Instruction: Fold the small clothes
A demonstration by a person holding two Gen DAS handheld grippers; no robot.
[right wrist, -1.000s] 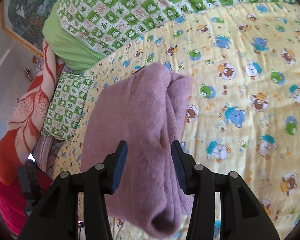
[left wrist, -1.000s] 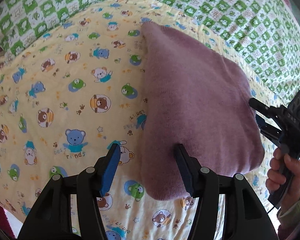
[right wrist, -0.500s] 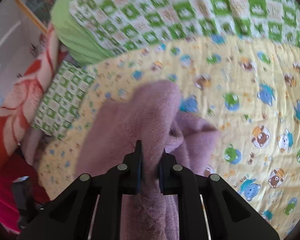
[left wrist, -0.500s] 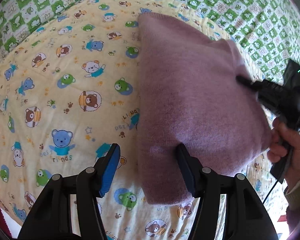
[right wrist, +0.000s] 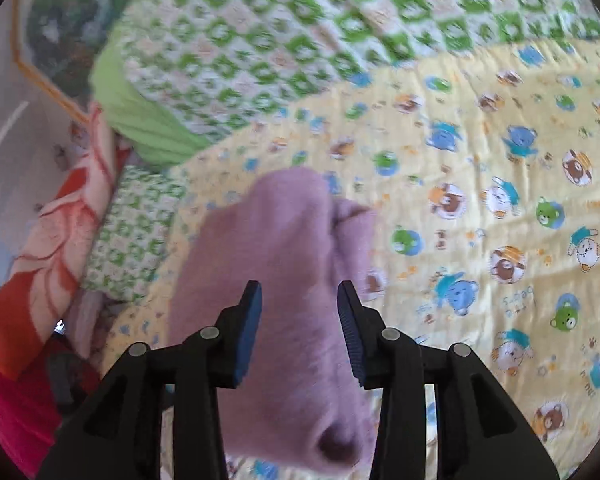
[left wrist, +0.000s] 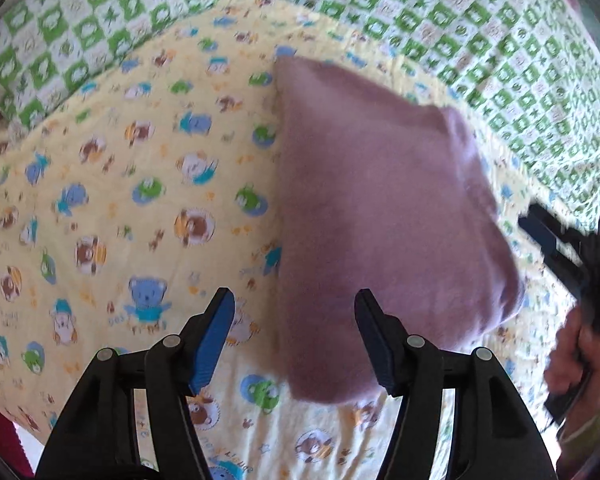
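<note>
A mauve knitted garment (left wrist: 380, 220) lies folded on the yellow bear-print sheet (left wrist: 120, 200). My left gripper (left wrist: 294, 312) hovers open over its near left edge, one finger over the sheet and one over the cloth, touching nothing. My right gripper (right wrist: 299, 296) hangs above the garment (right wrist: 284, 264) with its jaws opening; the cloth lies under the gap, and the pads do not press it. In the left wrist view the right gripper (left wrist: 540, 236) sits just off the garment's right edge, held by a hand (left wrist: 572, 352).
A green-and-white checked quilt (right wrist: 300, 32) covers the far side of the bed, with a green pillow (right wrist: 140, 116) under it. A small checked cushion (right wrist: 132, 236) and an orange floral blanket (right wrist: 40, 264) lie at the left edge. A framed picture (right wrist: 56, 28) hangs on the wall.
Half a second ago my right gripper was pinched on a raised fold of the garment; it has let go and drawn back, and the cloth has dropped flat. My left gripper has hardly moved.
</note>
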